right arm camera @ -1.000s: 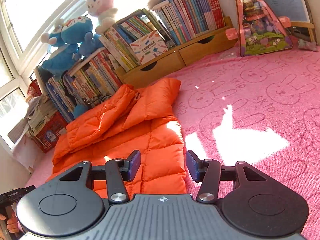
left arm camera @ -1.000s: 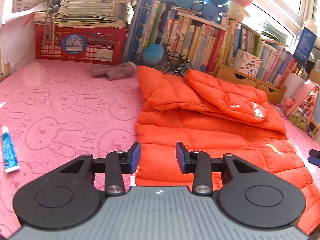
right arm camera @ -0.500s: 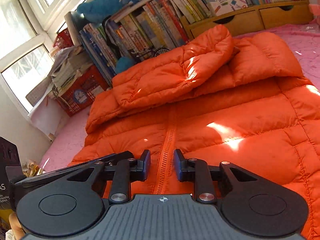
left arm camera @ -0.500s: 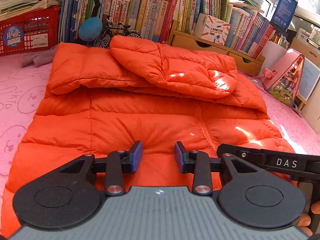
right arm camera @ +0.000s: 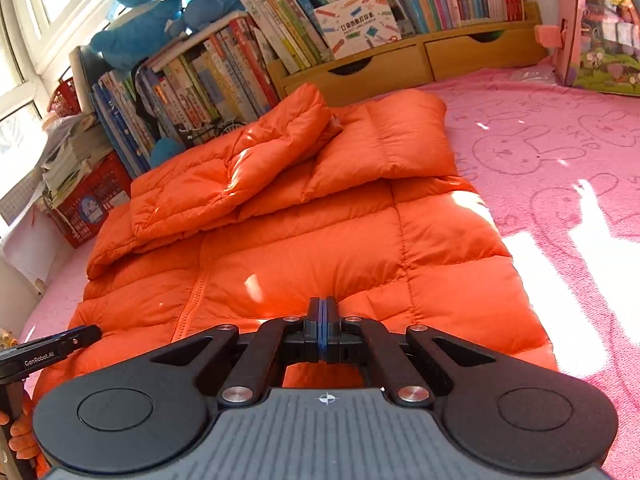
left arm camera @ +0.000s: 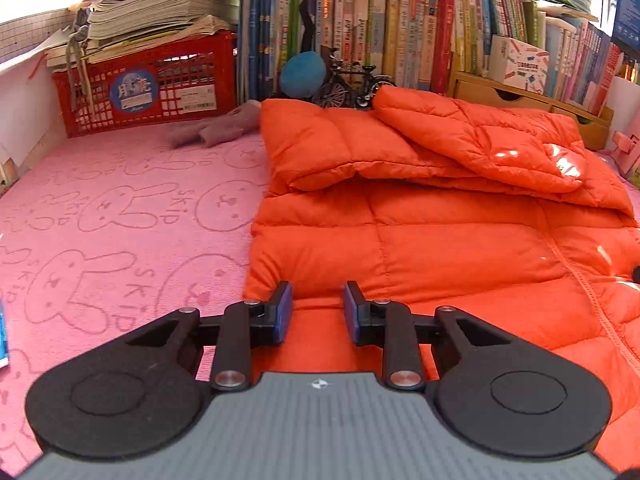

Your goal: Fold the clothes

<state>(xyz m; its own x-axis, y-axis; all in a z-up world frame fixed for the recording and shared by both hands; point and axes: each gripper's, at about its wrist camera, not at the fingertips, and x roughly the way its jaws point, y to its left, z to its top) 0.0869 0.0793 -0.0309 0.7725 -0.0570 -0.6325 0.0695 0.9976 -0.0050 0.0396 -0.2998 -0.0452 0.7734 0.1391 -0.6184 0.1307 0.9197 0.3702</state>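
The left claw (left arm camera: 314, 312) tilts down over the near left corner of the orange jacket (left arm camera: 440, 248), its jaws narrow and closing, with the jacket's hem lying under the gap and the pads not visibly pressing on it. The right claw (right arm camera: 323, 322) also tilts down, at the near edge of the jacket (right arm camera: 320, 248) right of the zipper; its jaws are fully together, and whether any fabric is pinched between them cannot be told. In the right wrist view, fingers of a hand (right arm camera: 22, 432) wrap the other tool's handle at the lower left. The jacket lies flat on a pink desk cover (left arm camera: 120, 220) printed with rabbits, zipped, with its sleeves folded across the far part. Beyond it stand a red basket (left arm camera: 148, 92) stacked with papers, a small model bicycle (left arm camera: 352, 84), and rows of books (left arm camera: 380, 32) on a wooden shelf.
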